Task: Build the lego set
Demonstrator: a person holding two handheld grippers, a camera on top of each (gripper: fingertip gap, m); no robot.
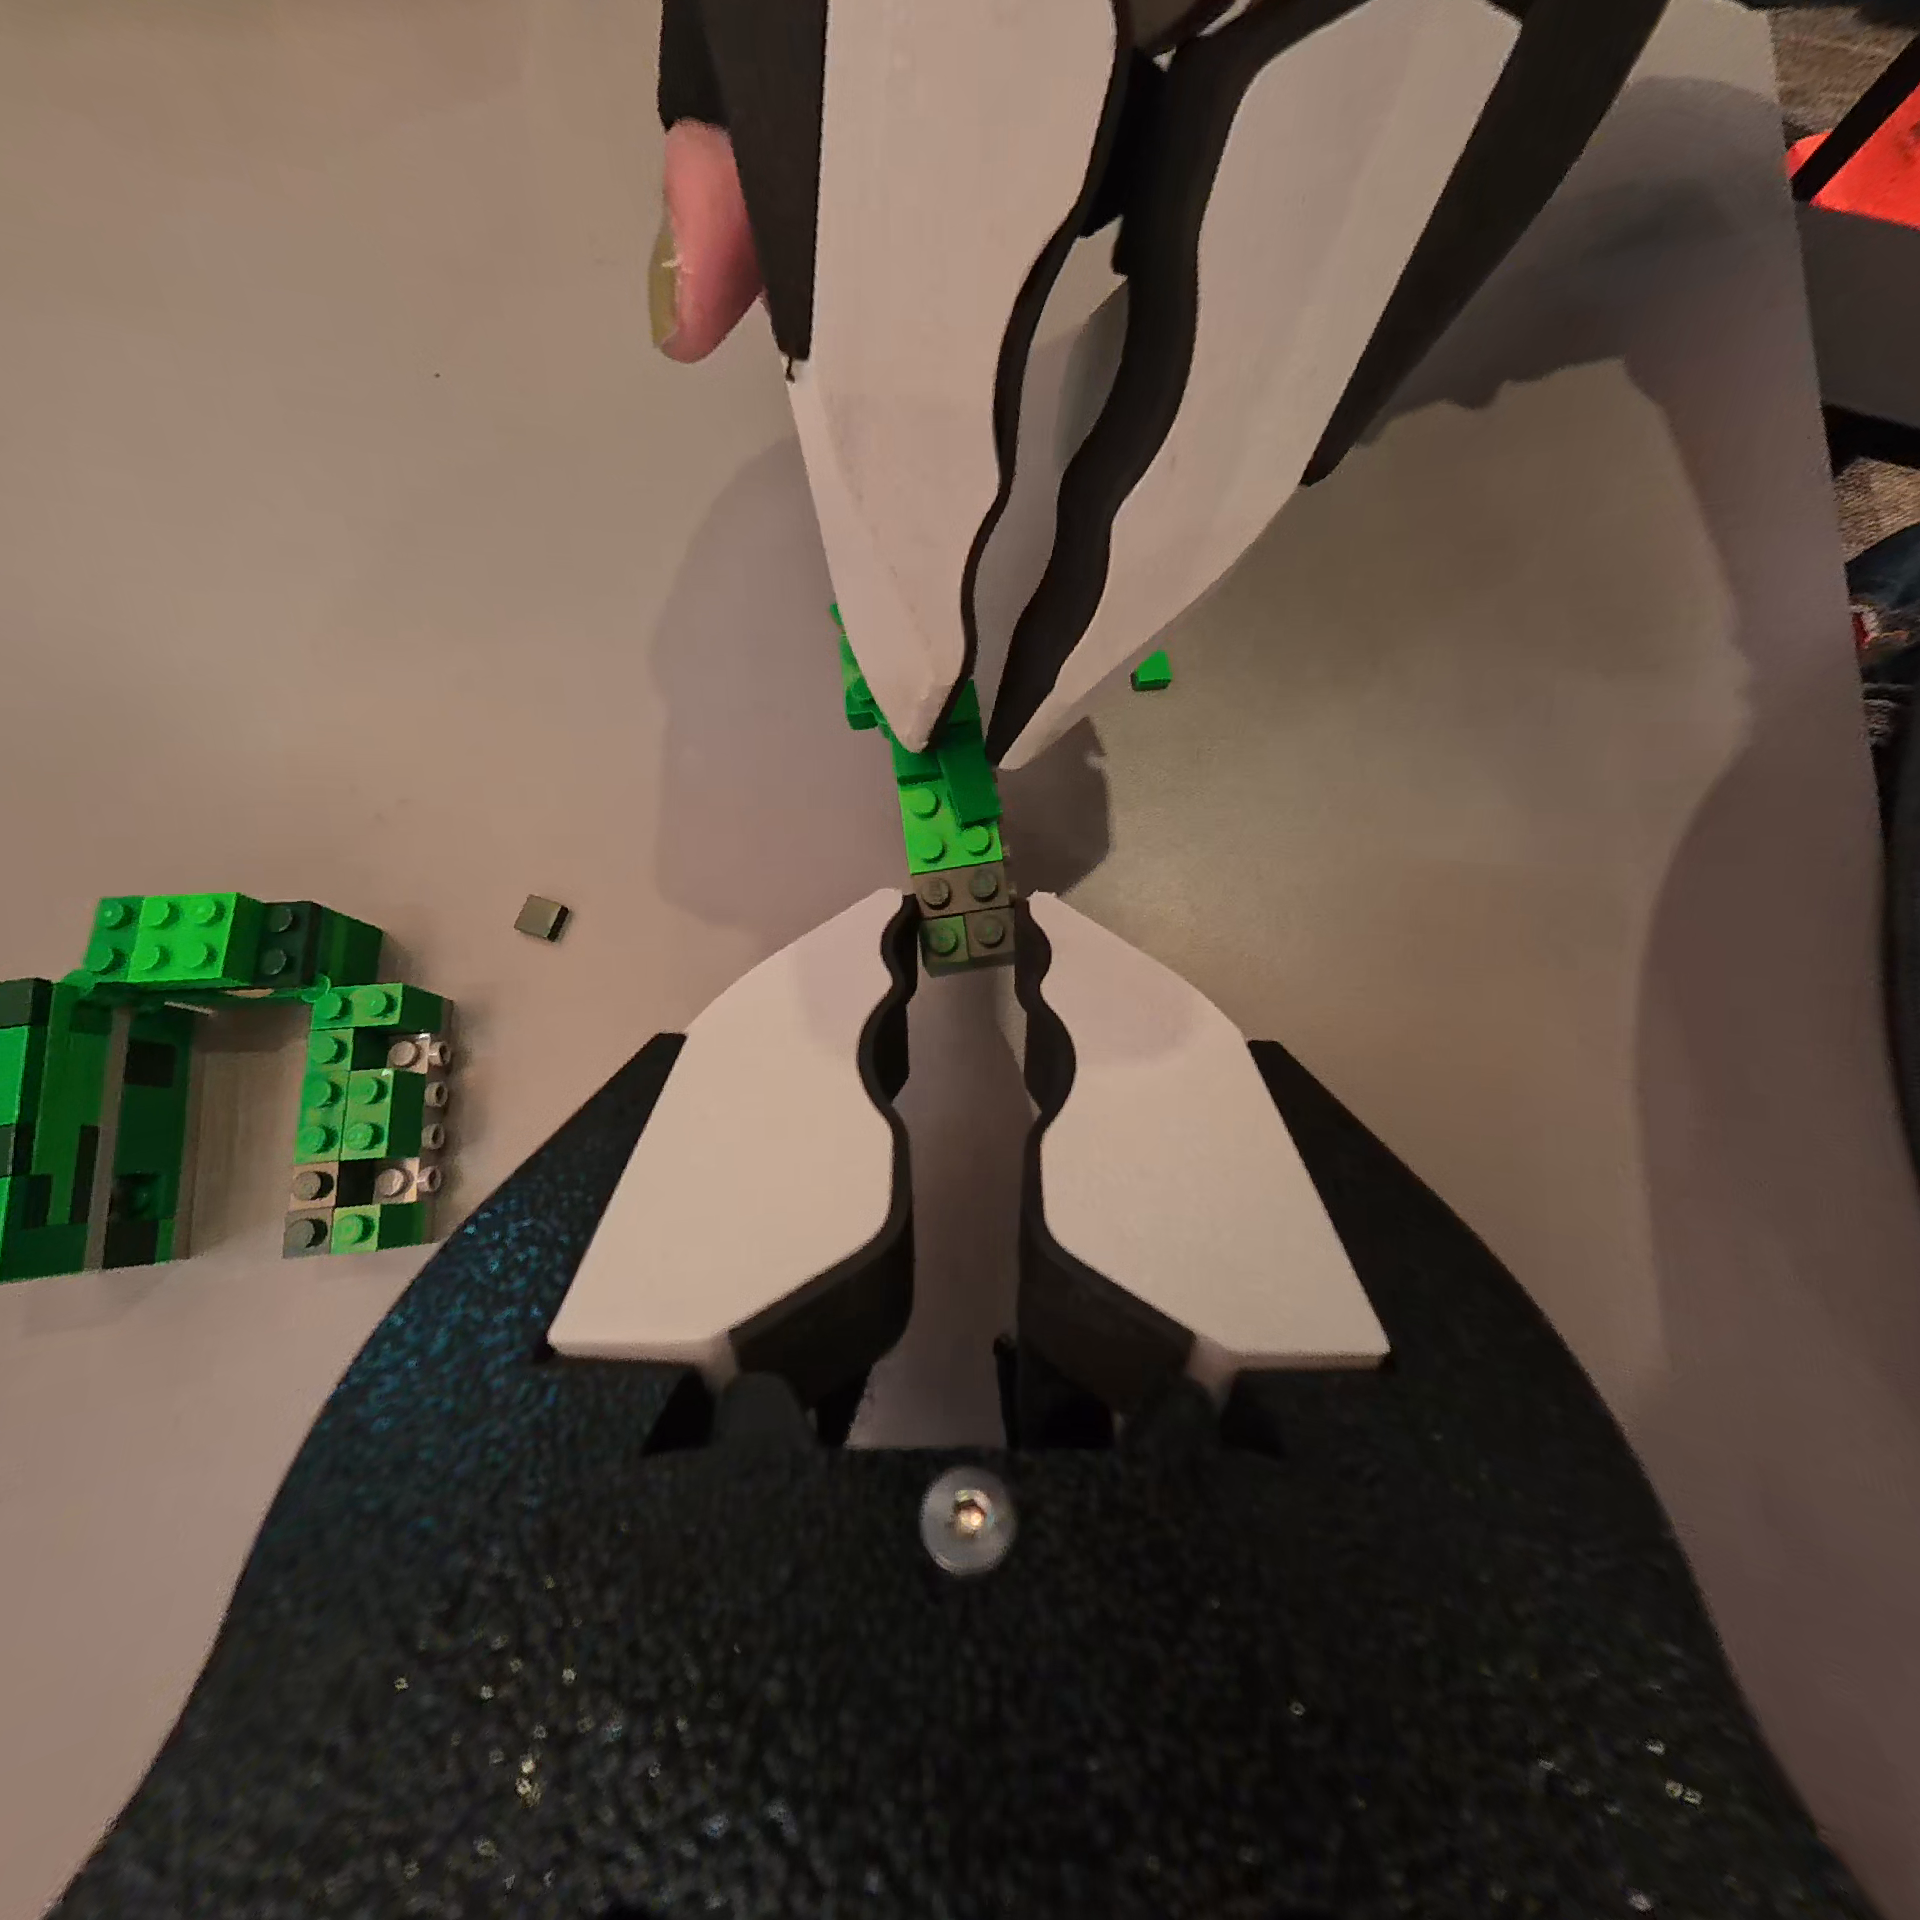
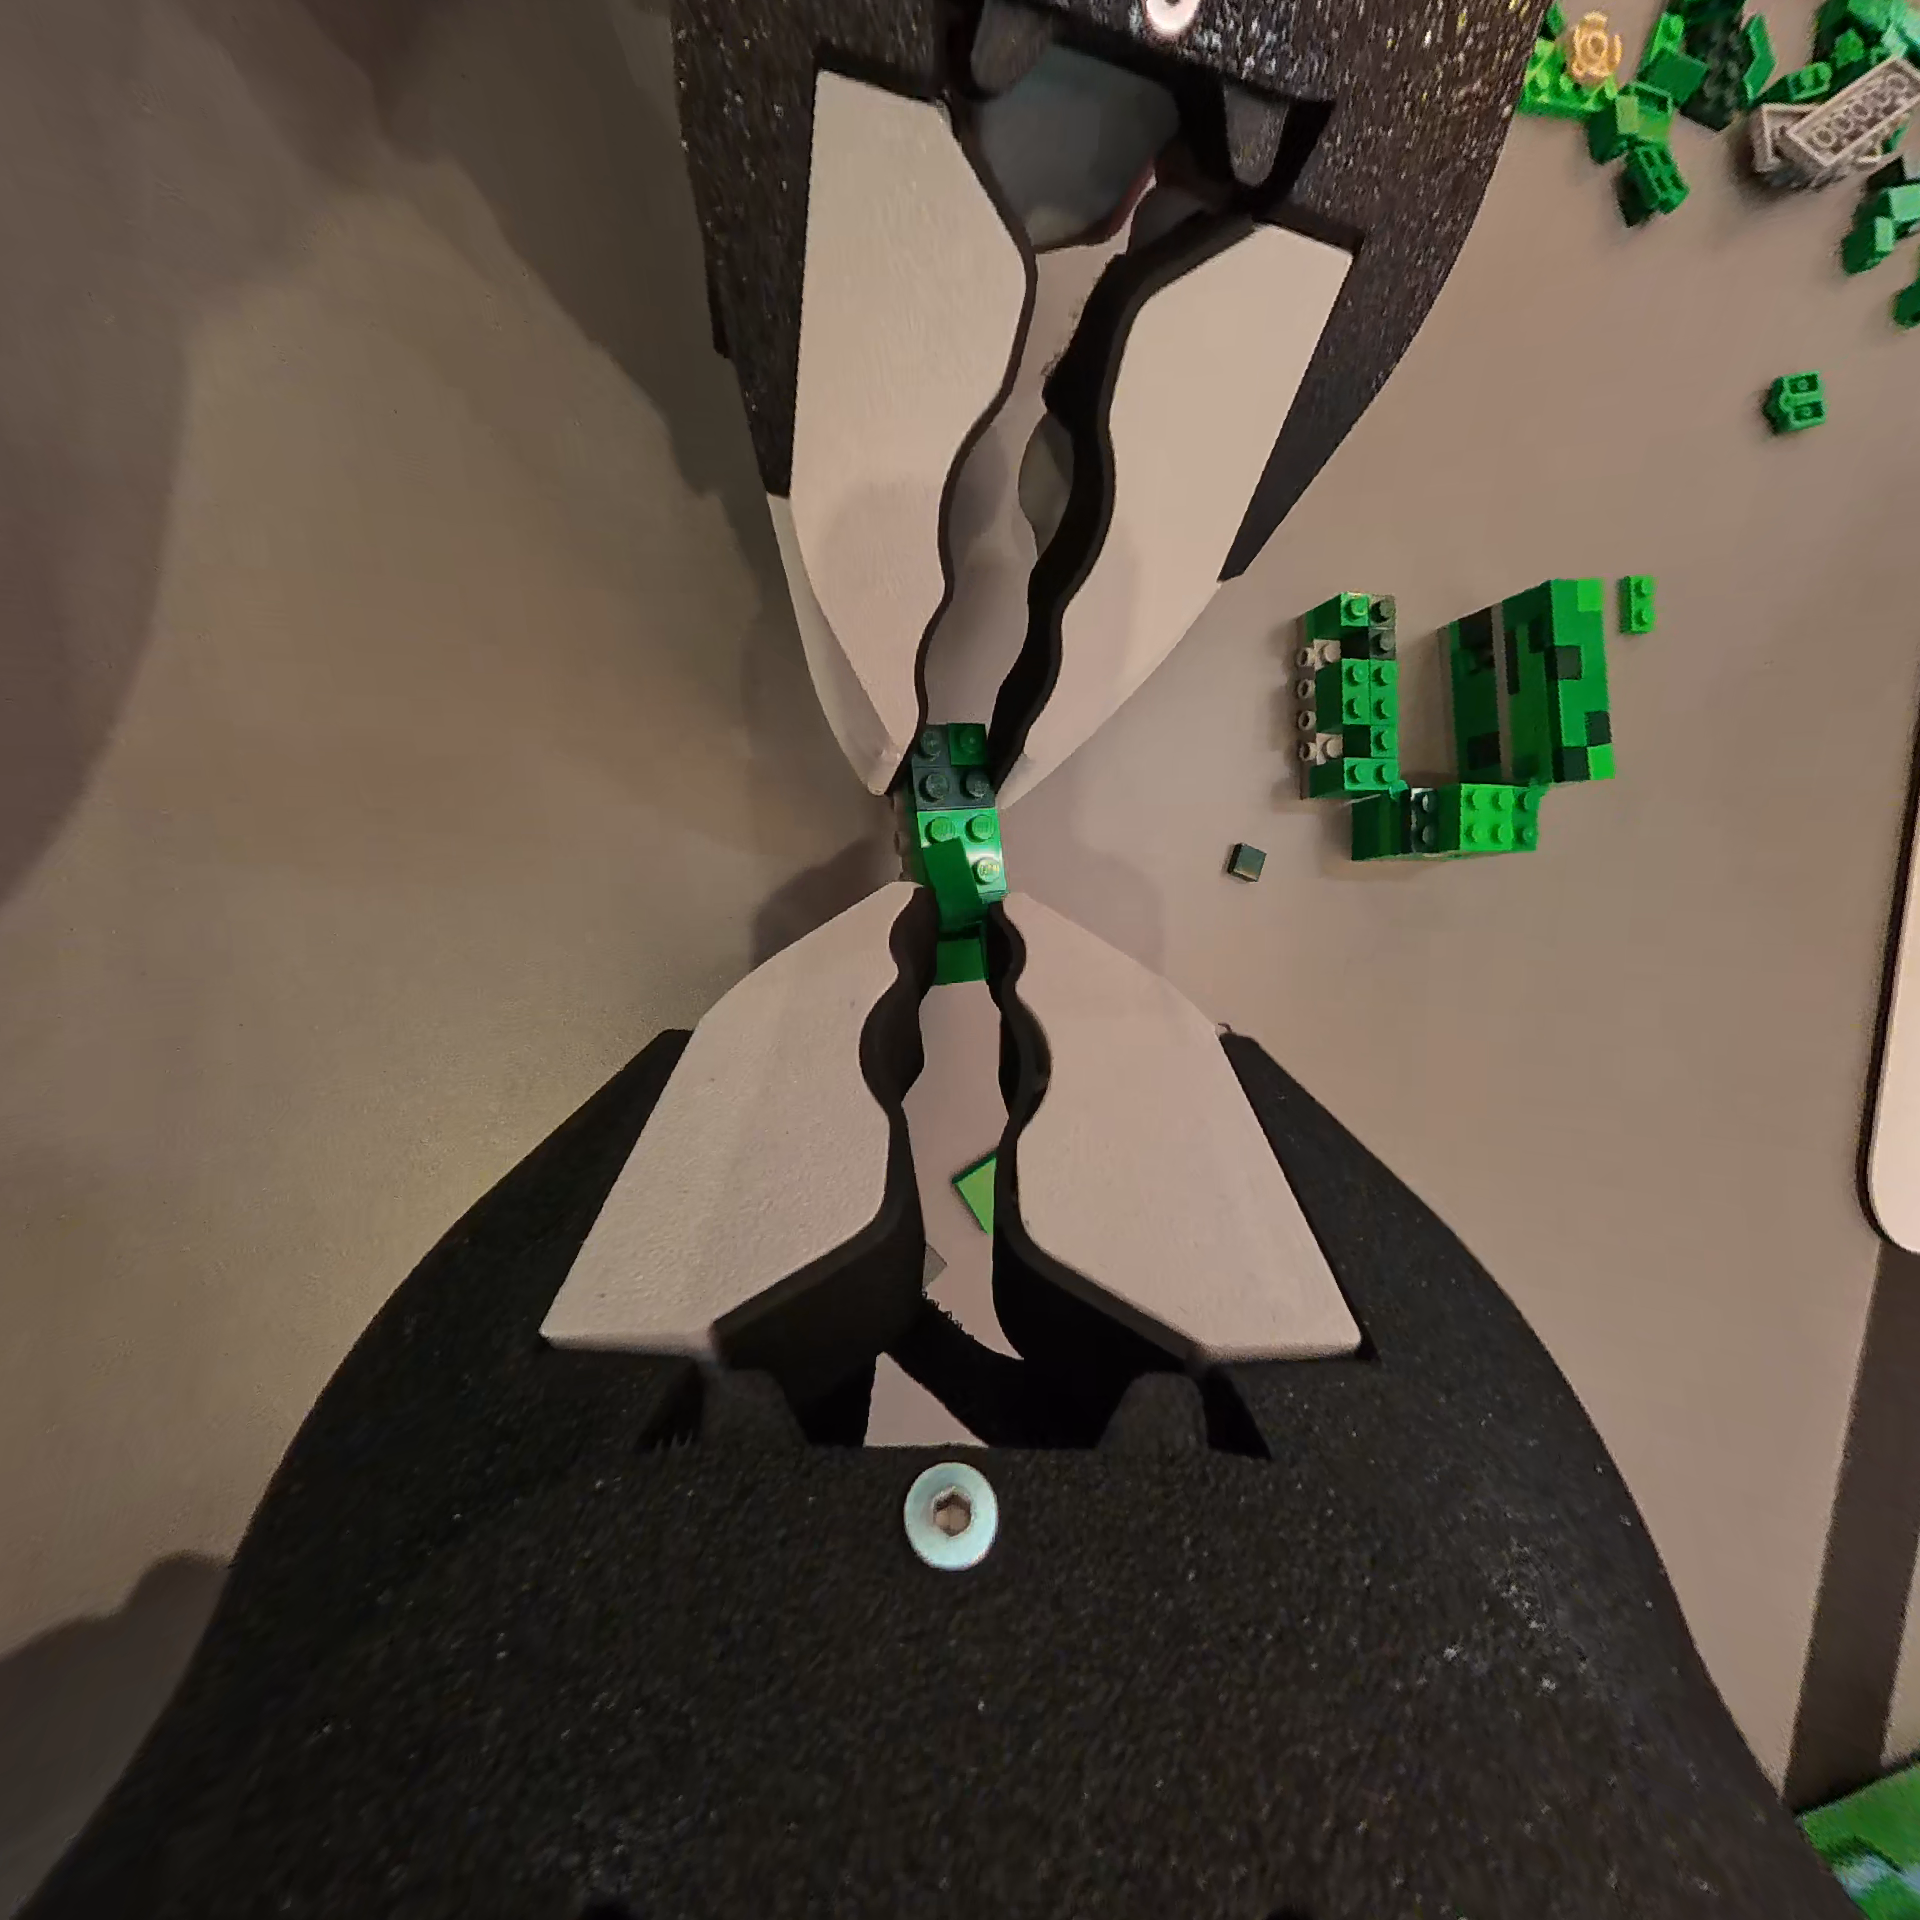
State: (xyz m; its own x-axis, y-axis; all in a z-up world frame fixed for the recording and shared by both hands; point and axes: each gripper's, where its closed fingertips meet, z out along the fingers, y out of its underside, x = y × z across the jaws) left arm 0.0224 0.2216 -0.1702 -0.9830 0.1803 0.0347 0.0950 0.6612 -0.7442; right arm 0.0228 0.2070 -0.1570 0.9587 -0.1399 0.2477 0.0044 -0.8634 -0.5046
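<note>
Left gripper point(image 1: 966, 914) pinches the near grey-green end of a narrow brick strip point(image 1: 951, 831) at 12 o'clock; the right gripper point(image 1: 961, 732) clamps its far end. Long axis runs tong to tong, above the table point(image 1: 312, 520). Larger green build point(image 1: 229, 1081) lies at 9 o'clock.

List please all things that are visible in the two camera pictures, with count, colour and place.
brick strip: one, bright green with grey-green end, held between both grippers.
partial build: one, green with dark and grey bricks, lying on table.
small tile: one, dark grey-green, near the build.
loose bricks: many, mostly green, some grey, table's far corner.
flat piece: one, green, beyond the strip.
table: one, pale.
thumb: one, beside right gripper.
left gripper: shut on strip.
right gripper: shut on strip.
</note>
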